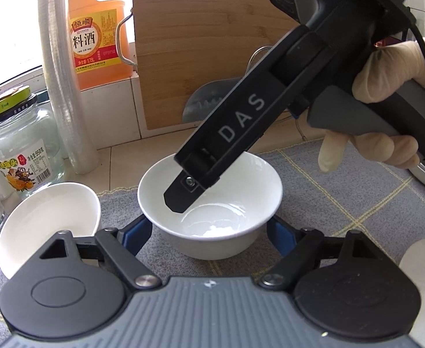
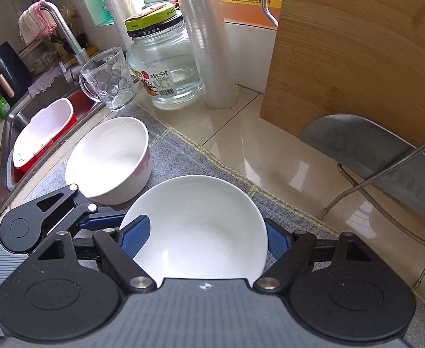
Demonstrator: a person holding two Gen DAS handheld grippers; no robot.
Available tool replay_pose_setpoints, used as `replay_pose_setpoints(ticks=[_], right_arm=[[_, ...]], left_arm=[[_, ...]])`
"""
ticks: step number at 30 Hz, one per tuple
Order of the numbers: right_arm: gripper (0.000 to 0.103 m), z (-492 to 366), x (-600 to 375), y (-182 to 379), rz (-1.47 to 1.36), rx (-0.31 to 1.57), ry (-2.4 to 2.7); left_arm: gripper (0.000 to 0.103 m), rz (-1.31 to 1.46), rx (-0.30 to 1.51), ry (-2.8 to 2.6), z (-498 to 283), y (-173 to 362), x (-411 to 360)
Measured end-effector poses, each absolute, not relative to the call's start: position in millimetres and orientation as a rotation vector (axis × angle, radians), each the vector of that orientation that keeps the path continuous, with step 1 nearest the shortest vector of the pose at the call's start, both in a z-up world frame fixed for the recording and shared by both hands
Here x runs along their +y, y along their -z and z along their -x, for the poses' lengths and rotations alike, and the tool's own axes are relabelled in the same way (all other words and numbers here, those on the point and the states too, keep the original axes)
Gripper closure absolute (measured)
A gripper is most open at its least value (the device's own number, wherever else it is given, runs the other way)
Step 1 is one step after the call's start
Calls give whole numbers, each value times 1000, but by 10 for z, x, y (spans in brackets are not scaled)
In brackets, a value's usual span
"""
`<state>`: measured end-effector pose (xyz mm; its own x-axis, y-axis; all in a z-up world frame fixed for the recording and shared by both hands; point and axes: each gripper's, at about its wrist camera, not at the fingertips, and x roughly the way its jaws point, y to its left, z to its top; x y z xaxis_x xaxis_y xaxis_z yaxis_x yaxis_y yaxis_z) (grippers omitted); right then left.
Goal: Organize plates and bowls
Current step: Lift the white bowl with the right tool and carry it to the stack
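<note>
The left gripper [image 1: 209, 229] has its blue pads spread wide on either side of a white bowl [image 1: 212, 203] that sits on a grey checked mat [image 1: 343, 203]; the pads flank the bowl's lower wall, and whether they touch it cannot be told. The right gripper [image 1: 180, 200] reaches down from the upper right in a gloved hand [image 1: 386, 116], its dark tip inside that same bowl; from its own camera, the right gripper [image 2: 203, 240] shows one blue pad [image 2: 134, 237] inside the rim and the other outside the opposite wall of the bowl [image 2: 201, 226], spread wide, so whether it grips cannot be told. A second bowl [image 1: 47, 226] stands just to the left on the mat's edge, apart from the first; the right view shows it [image 2: 111, 159] with a pink pattern on its outer wall, near the sink [image 2: 15, 133]. Behind on the counter stand a glass jar [image 1: 24, 145] with a green lid, a clear mug [image 2: 108, 78], a stack of clear cups [image 1: 61, 72], an orange bottle [image 1: 99, 37] and a wooden board [image 1: 201, 43] leaning upright, with a cleaver [image 2: 380, 156] resting against its foot
</note>
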<state>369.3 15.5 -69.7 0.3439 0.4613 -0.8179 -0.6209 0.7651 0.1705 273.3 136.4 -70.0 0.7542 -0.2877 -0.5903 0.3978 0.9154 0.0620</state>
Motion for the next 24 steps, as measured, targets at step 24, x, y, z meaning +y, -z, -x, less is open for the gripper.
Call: replay_pose_setpoints(ticks=[24], right_arm=[[16,-2982,-49,250,141,943,-720]], left_arm=[[17,-213,630,439,-2172,326,1221]])
